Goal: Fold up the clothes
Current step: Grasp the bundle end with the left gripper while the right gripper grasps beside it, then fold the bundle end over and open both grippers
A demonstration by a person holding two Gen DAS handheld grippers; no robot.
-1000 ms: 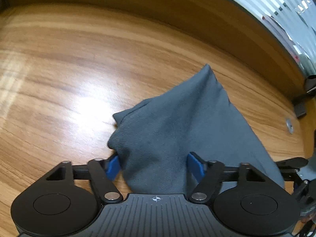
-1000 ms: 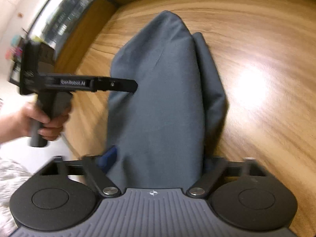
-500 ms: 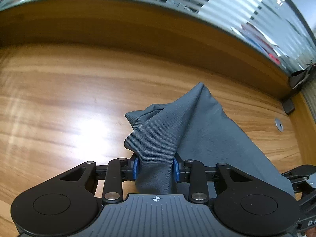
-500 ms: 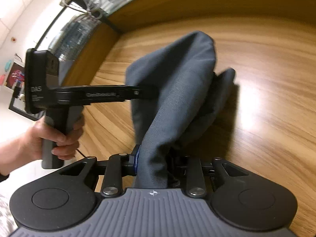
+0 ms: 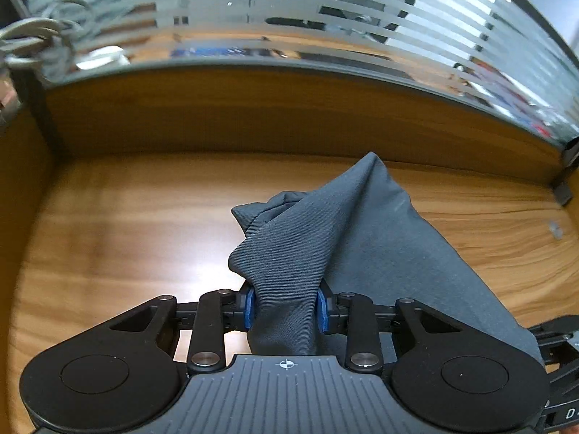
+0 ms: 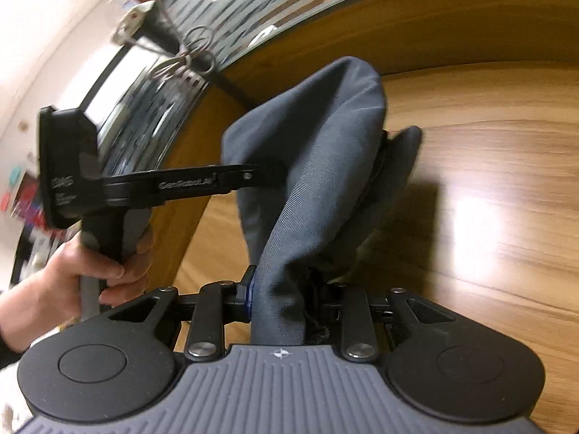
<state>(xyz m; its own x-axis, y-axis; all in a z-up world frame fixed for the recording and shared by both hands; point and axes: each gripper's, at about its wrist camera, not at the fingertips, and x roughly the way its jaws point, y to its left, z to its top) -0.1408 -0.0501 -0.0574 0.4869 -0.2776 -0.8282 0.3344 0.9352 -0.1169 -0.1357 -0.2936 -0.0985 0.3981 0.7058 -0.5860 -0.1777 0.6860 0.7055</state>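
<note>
Cloth: a dark grey-blue twill garment [image 5: 347,238], bunched and lifted into a ridge between the two tools, its peak toward the back panel; fine diagonal weave shows; the lower folds trail down toward the surface.
Left tool: [image 5: 286,311] blue pads clamped on a gathered edge of the cloth; also seen from the side in the right wrist view [image 6: 253,175], its tip buried in the fabric.
Right tool: [image 6: 286,303] pressed together on another bunch of the same cloth; its right pad is hidden by fabric.
Hand: the person's left hand [image 6: 105,271] grips the left tool's handle.
Edges: the wooden back panel [image 5: 289,112] rises just behind the cloth's peak; a side panel closes the left corner.
Open room: bare wood to the left of the cloth and to its right.
Surface: glossy wood-grain top [image 5: 119,238] with a bright glare patch; a small round fitting [image 5: 555,230] near the right edge.
Room: striped frosted glass [image 5: 325,18] above the panel; coiled grey cables [image 5: 36,43] at the corner.
</note>
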